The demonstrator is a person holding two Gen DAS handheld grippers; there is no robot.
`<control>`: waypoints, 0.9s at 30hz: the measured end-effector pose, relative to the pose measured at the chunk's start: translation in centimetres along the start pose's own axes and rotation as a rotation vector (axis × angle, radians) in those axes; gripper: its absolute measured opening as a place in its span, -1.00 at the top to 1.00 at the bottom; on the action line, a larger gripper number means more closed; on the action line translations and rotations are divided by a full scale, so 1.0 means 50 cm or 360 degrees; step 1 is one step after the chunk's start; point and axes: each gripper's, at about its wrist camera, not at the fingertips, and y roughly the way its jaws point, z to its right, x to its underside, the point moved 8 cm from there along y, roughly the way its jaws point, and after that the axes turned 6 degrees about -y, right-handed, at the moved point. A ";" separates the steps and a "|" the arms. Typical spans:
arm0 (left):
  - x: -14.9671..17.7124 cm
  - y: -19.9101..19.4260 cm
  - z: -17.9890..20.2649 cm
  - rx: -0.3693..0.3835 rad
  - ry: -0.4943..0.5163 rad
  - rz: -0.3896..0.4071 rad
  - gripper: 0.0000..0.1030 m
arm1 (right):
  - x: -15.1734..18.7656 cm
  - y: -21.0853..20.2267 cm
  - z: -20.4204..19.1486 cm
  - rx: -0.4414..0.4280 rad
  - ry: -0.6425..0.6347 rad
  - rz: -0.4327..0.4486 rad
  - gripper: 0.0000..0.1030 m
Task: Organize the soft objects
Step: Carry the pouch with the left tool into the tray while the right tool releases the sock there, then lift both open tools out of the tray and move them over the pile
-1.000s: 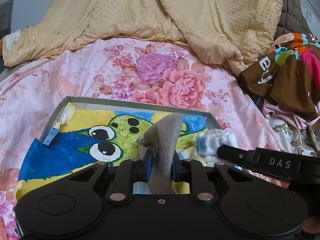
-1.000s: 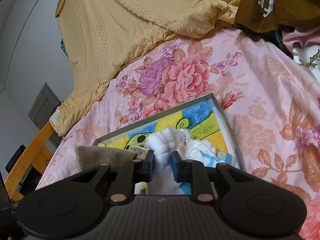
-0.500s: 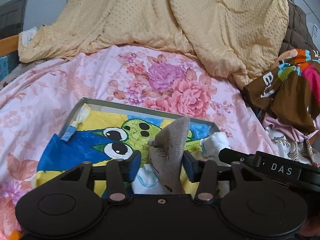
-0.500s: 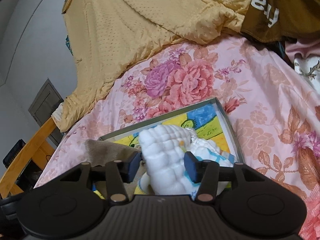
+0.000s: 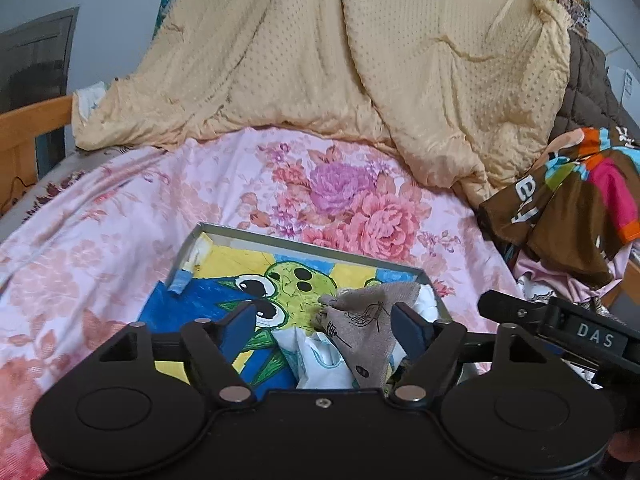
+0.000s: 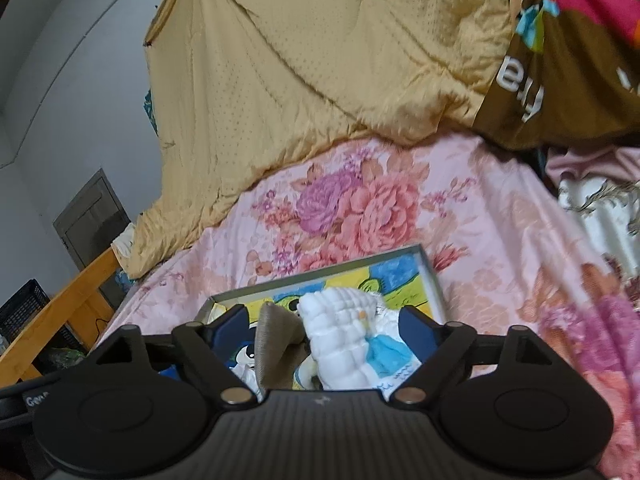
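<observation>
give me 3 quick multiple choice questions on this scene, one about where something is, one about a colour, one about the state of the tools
1. Where does the grey-brown sock lie?
A. in the shallow box
B. on the yellow quilt
C. on the floor

2. What colour is the fluffy sock in front of the right tool?
A. red
B. white
C. black

3. How do the two tools stand?
A. both clamped on socks
B. only the left one open
C. both open

Key: 1 A, the sock rests inside the shallow box with the frog drawing. 2 B, its puffy ribs are plainly white. 3 C, the left tool and the right tool both have their blue pads spread wide, gripping nothing.
</observation>
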 end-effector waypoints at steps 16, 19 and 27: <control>0.030 -0.233 -0.030 0.0006 -0.0018 0.0127 -0.93 | 0.023 -0.215 -0.049 0.0085 -0.0163 0.0195 -0.99; 0.046 -0.266 -0.040 0.0005 -0.0024 0.0135 -0.93 | 0.038 -0.245 -0.062 0.0097 -0.0196 0.0211 -0.99; 0.091 -0.331 -0.061 -0.0004 -0.0030 0.0146 -0.95 | 0.076 -0.314 -0.095 0.0105 -0.0280 0.0253 -0.99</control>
